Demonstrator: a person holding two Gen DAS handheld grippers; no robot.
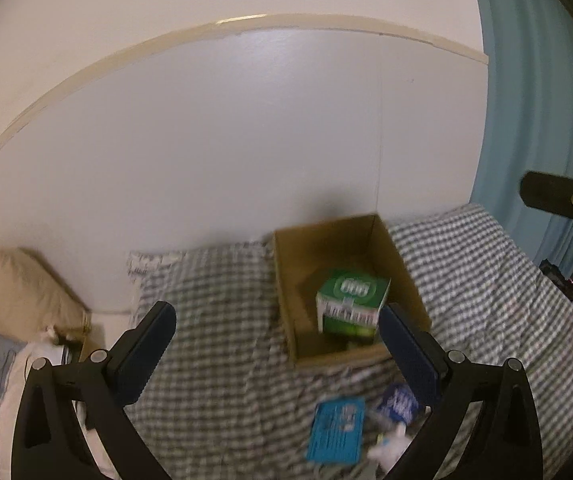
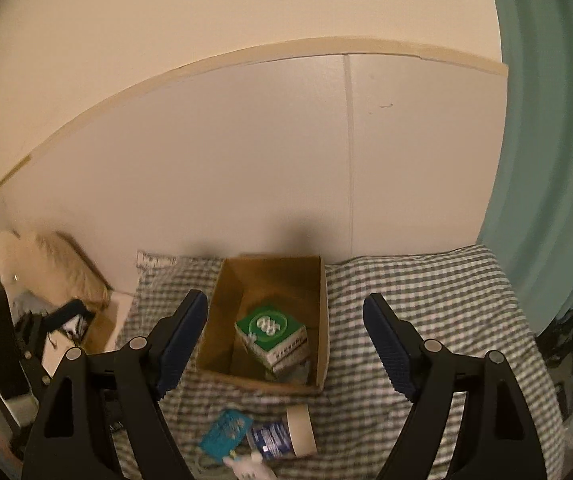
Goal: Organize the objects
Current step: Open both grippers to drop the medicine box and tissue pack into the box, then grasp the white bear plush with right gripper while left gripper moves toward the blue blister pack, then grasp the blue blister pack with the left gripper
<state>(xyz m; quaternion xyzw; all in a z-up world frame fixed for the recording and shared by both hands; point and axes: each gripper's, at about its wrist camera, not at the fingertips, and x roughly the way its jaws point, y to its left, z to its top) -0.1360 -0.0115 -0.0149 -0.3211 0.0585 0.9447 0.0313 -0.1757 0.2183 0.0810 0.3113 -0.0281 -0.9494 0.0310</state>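
An open brown cardboard box (image 2: 322,312) sits on the checked bedcover (image 2: 426,304) against the wall, holding a tilted green-and-white carton (image 2: 272,334). Just in front lie a teal packet (image 2: 225,434) and a blue-labelled jar (image 2: 282,432) on its side. The left gripper (image 1: 276,346) and right gripper (image 2: 286,336) both hover with jaws apart, empty.

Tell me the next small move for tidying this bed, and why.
Probably lower the right gripper, which is open, toward the lying jar: it and the teal card lie outside the cardboard box, which already holds the green carton.
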